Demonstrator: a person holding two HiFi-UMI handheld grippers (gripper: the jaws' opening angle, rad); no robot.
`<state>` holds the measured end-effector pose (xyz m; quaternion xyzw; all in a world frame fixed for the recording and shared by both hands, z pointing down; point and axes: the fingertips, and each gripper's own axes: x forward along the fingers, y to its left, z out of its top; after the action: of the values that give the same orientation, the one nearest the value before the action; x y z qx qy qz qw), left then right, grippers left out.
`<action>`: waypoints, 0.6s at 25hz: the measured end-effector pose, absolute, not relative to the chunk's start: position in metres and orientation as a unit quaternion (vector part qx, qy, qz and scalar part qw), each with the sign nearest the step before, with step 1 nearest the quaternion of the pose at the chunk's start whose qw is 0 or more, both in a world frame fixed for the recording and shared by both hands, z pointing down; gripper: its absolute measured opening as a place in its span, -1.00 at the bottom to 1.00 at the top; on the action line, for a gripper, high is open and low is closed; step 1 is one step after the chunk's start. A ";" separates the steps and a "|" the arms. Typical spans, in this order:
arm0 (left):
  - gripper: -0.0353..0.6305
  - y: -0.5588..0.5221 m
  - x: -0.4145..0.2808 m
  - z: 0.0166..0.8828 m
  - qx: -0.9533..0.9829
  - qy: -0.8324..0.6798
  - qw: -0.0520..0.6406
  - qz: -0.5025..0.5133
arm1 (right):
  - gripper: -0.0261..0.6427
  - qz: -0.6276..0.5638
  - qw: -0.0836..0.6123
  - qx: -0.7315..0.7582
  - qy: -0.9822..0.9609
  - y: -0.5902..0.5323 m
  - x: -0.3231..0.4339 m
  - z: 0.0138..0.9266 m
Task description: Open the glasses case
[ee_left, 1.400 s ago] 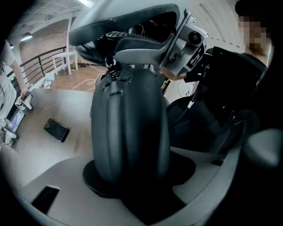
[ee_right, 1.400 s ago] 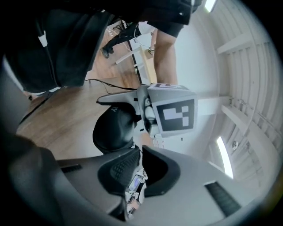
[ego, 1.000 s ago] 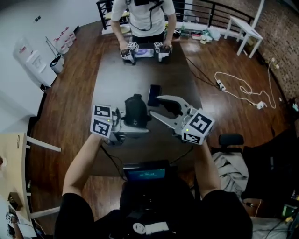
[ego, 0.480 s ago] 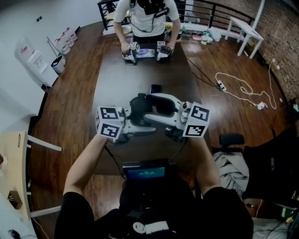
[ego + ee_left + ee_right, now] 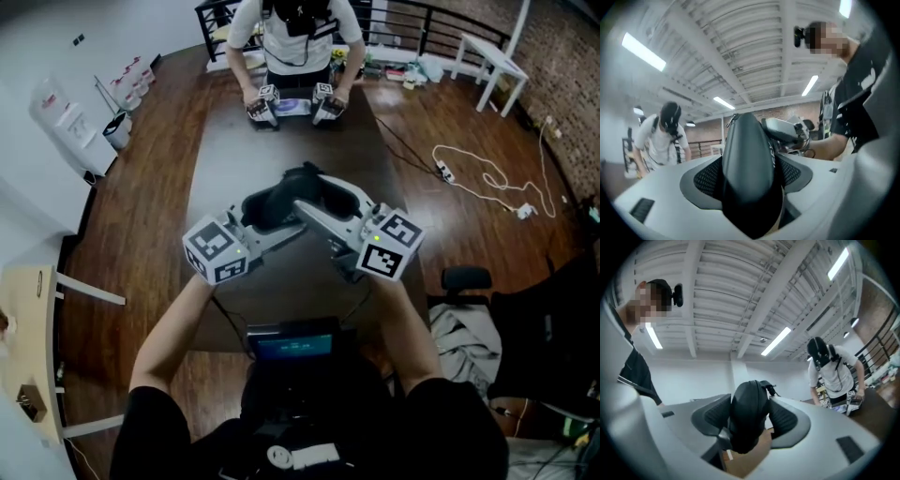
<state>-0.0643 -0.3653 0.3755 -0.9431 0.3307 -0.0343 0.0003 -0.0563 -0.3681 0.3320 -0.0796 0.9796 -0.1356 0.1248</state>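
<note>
Black glasses case [image 5: 279, 199] is lifted above the table [image 5: 230, 155], held between both grippers. Left gripper [image 5: 749, 174] fingers [image 5: 707, 178] have just been opening and stand wide, pads pressed on the case. Right gripper [image 5: 749, 420] fingers [image 5: 713, 417] have just been closing and clamp the case's other end.

So the black glasses case [image 5: 272, 201] is held up over the dark surface [image 5: 234, 150]. The left claw [image 5: 264, 221] grips the case's left side, jaws just been opening. The right claw [image 5: 323, 200] is on its right, jaws just closing. Another person [image 5: 295, 37] stands well beyond the case.
</note>
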 end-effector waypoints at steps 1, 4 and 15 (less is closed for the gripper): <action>0.13 -0.369 -0.067 0.372 -0.931 0.360 0.040 -0.054 | -0.13 -0.138 0.134 -0.107 0.976 -0.373 -0.054 0.329; 0.14 -0.377 -0.069 0.376 -0.892 0.405 0.139 -0.144 | -0.14 -0.113 0.129 -0.216 0.961 -0.392 -0.044 0.322; 0.11 -0.394 -0.059 0.392 -0.867 0.427 0.161 -0.202 | -0.16 -0.156 0.125 -0.282 0.938 -0.399 -0.034 0.318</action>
<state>-0.0587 -0.3940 0.3918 -0.8669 0.4265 -0.2016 0.1608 -0.0337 -0.3989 0.3184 -0.2820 0.9383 -0.1563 0.1248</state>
